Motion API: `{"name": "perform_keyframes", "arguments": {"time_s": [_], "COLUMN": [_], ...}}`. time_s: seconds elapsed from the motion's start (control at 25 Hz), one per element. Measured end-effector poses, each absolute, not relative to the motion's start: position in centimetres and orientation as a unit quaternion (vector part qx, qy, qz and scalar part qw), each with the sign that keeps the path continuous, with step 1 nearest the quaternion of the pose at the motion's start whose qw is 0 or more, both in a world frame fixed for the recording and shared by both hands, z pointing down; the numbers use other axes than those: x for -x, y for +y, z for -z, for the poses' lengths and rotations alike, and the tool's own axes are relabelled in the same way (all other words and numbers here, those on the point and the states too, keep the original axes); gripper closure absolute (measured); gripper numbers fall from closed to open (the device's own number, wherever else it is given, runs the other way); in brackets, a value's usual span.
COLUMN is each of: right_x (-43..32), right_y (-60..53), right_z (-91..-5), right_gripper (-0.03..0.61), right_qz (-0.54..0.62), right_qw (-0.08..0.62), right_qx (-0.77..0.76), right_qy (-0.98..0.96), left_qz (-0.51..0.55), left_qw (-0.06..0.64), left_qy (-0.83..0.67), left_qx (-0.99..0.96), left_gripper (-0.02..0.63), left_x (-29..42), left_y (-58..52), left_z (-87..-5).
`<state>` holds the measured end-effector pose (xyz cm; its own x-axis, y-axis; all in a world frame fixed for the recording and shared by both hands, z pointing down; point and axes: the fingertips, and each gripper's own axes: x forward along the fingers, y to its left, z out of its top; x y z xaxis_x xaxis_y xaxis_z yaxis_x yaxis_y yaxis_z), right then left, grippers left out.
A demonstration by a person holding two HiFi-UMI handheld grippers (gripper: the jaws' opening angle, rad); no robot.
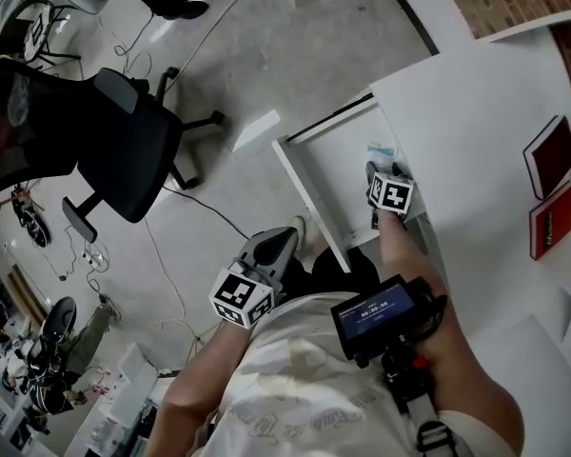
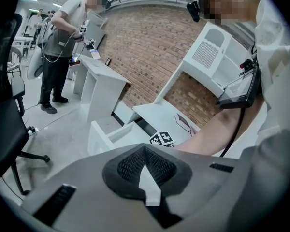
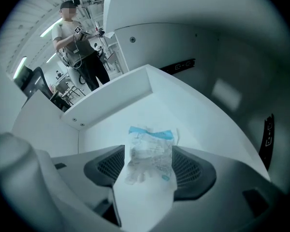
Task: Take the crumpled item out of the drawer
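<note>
The crumpled clear plastic packet with blue print (image 3: 151, 153) lies on the floor of the open white drawer (image 3: 111, 98). In the right gripper view I see it directly between the right gripper's (image 3: 147, 170) fingers (image 3: 191, 170), which stand wide apart, neither pad visibly pressing it. The head view gives me only a sliver of the packet past the marker cube, but adds the white tabletop (image 1: 476, 131) beside the drawer, carrying two dark red booklets (image 1: 550, 155). The left gripper (image 2: 145, 166) hangs back by the person's torso, fingers together and empty. Its view shows the drawer from outside, not the packet.
</note>
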<state>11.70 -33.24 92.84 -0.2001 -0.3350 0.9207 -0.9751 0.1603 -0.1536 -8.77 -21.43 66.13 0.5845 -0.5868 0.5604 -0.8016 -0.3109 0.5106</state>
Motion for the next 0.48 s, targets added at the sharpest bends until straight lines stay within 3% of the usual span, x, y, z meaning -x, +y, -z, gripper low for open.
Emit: {"name": "perform_keyframes", "arguments": {"time_s": [0.48], "right_x": [-9.7], "right_y": [-32.5], "right_z": [-94.7], "right_gripper": [0.303], "right_qz": [-0.388], "right_qw": [0.446], "right_qx": [-0.433], "right_qy": [-0.68], "left_qz": [-0.141], "left_qw": [0.396], "left_qy": [-0.444], "left_qx": [-0.791], "left_gripper": [0.594], "left_x": [8.4], "left_y": [-22.1], "left_z": [-66.6]}}
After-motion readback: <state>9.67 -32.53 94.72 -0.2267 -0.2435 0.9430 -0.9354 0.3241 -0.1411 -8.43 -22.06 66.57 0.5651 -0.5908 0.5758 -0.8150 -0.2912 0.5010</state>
